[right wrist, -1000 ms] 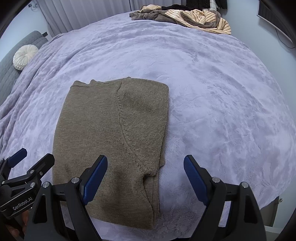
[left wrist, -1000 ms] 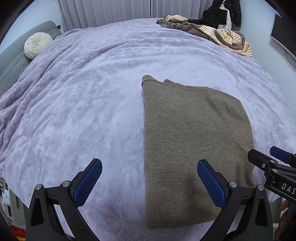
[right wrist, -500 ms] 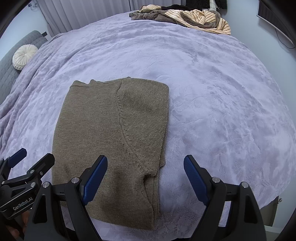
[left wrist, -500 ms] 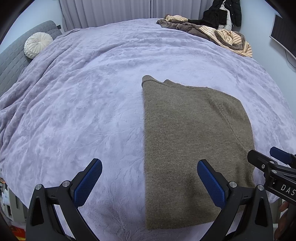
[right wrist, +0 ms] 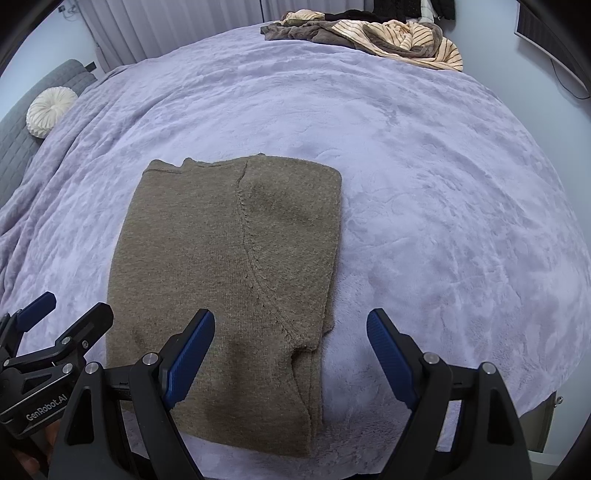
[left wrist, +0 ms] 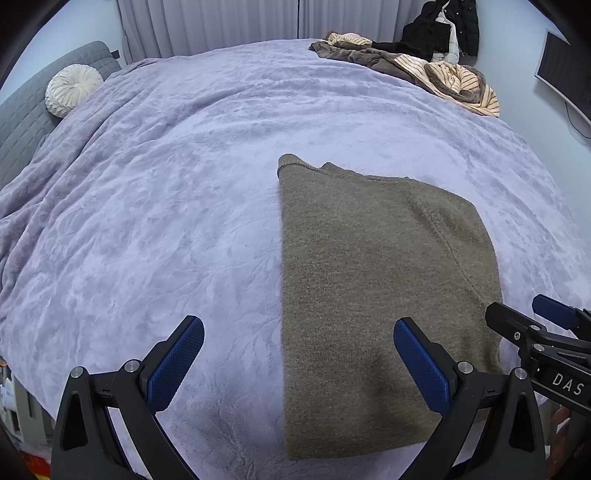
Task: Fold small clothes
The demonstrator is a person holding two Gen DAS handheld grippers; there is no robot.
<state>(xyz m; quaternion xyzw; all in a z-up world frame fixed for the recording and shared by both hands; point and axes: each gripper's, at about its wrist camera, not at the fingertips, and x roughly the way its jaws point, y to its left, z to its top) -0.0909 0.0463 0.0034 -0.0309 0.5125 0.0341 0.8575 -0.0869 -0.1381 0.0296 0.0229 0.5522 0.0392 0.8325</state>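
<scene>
Olive-brown knit sweater lies flat on the bed's lavender plush blanket, folded into a tall rectangle; sleeves tucked in. Long axis runs from the near edge of the bed away toward the far side. Collar end points away from the cameras, small neck notch visible at the far edge; the other short edge sits close to the near edge of the bed. In the right wrist view a curved sleeve seam runs down the sweater's right half, ending in a small flap near the right edge

Left tongs spread wide, nothing between the blue pads, holding nothing. They hover over the sweater's near left edge: left pad over bare blanket, right pad over the knit. Whether the tips touch the fabric can't be told

Right tongs also wide apart, empty, straddling the sweater's near right edge: left pad over the knit, right pad over blanket. Contact can't be told either

Each set of tongs shows at the edge of the other's view, close beside it

Far corner of the bed: a pile of clothes, brown and cream-striped. Round white pleated cushion rests at the grey headboard on the left. Grey curtains behind, dark monitor on the right wall
</scene>
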